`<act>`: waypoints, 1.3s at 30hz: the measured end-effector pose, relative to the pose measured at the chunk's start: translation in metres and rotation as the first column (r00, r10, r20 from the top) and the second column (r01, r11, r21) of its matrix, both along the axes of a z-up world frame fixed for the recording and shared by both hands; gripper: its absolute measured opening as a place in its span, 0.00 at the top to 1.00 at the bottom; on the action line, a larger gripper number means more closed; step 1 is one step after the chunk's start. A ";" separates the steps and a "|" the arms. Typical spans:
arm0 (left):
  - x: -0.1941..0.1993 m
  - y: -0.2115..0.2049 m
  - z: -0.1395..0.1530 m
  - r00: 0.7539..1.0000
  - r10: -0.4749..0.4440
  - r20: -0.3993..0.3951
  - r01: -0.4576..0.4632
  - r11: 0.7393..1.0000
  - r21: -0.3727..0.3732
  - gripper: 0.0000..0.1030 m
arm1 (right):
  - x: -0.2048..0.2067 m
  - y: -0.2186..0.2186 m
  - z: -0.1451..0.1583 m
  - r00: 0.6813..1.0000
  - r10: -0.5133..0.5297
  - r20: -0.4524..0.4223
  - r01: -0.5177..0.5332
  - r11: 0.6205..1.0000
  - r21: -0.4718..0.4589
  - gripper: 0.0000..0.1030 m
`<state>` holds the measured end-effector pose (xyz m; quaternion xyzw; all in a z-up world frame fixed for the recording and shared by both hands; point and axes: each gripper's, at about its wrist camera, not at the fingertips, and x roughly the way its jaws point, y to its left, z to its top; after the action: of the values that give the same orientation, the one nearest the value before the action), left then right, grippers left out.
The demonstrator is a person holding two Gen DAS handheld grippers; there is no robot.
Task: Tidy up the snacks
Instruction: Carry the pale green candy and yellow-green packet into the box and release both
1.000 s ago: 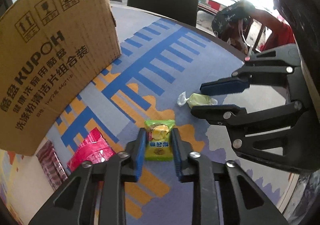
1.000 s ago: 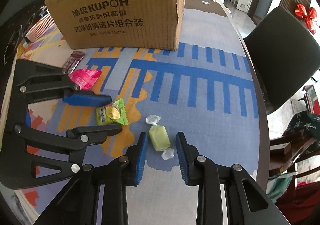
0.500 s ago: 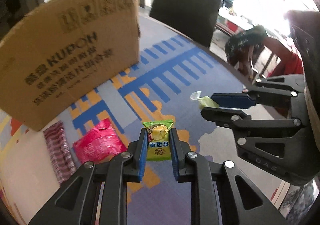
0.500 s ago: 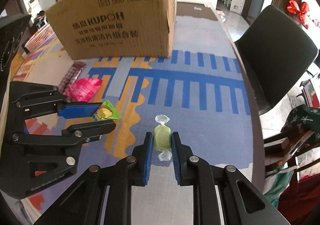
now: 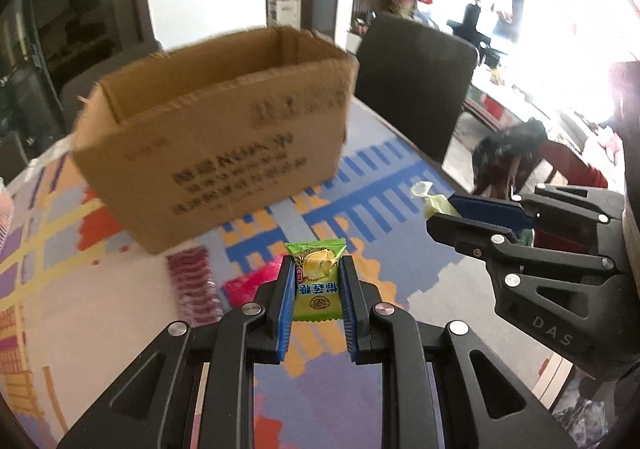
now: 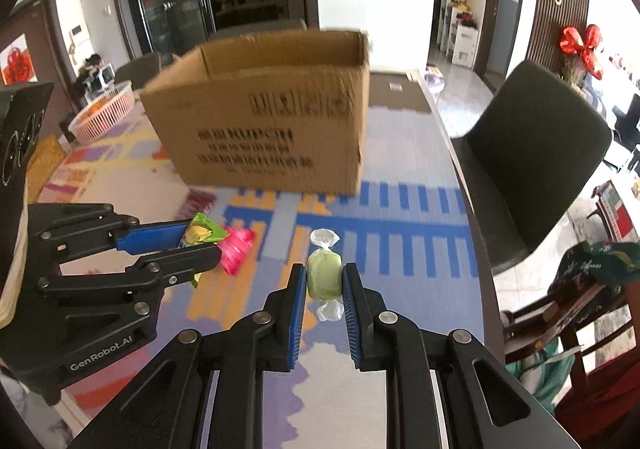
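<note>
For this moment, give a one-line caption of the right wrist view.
Right gripper holds a pale green candy above the table, facing the open cardboard box.

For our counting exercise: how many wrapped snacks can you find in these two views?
4. Green packet in the left tool; pale green candy in the right tool; pink packet and striped packet on the table. The box may hide more.

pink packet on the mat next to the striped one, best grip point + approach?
Best guess: take the pink packet across its narrow width at mid-body, coming from above. It lies flat on the mat, so only a top-down pinch gets both pads around it. The left tool hides part of it, and the striped packet lies close, so keep to the side facing away from that.
</note>
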<state>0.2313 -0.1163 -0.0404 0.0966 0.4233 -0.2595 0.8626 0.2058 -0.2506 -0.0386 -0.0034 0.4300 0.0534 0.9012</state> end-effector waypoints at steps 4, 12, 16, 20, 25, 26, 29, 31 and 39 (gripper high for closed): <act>-0.001 0.016 0.022 0.998 0.040 0.047 -0.039 0.999 -0.017 0.79 | 0.001 0.010 0.016 0.999 0.003 0.045 -0.004 1.000 0.014 0.81; 0.002 0.042 0.056 0.990 0.103 0.097 -0.097 0.993 -0.068 0.79 | 0.006 0.030 0.046 0.994 0.023 0.108 -0.028 0.998 0.048 0.81; 0.006 0.052 0.070 0.984 0.129 0.122 -0.120 0.990 -0.081 0.79 | 0.012 0.039 0.059 0.991 0.029 0.133 -0.037 0.998 0.059 0.81; 0.011 0.059 0.082 0.978 0.149 0.147 -0.138 0.987 -0.082 0.79 | 0.019 0.046 0.070 0.987 0.036 0.155 -0.047 0.997 0.067 0.81; 0.019 0.066 0.090 0.973 0.167 0.159 -0.155 0.984 -0.084 0.79 | 0.028 0.052 0.082 0.984 0.039 0.176 -0.053 0.996 0.074 0.81; 0.022 0.067 0.091 0.973 0.171 0.156 -0.158 0.983 -0.089 0.79 | 0.031 0.053 0.084 0.983 0.038 0.181 -0.052 0.996 0.073 0.81; 0.031 0.070 0.094 0.971 0.182 0.153 -0.169 0.981 -0.095 0.79 | 0.040 0.055 0.091 0.981 0.036 0.192 -0.051 0.996 0.076 0.81; 0.038 0.072 0.097 0.971 0.190 0.146 -0.176 0.979 -0.100 0.79 | 0.047 0.056 0.096 0.980 0.037 0.198 -0.054 0.995 0.080 0.81; 0.071 0.080 0.103 0.966 0.223 0.133 -0.211 0.972 -0.099 0.79 | 0.081 0.058 0.109 0.979 0.036 0.199 -0.051 0.996 0.072 0.81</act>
<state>0.3021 -0.0366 0.0622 0.0316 0.3569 -0.1736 0.9173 0.2869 -0.1927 0.0704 0.0165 0.3357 0.0889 0.9376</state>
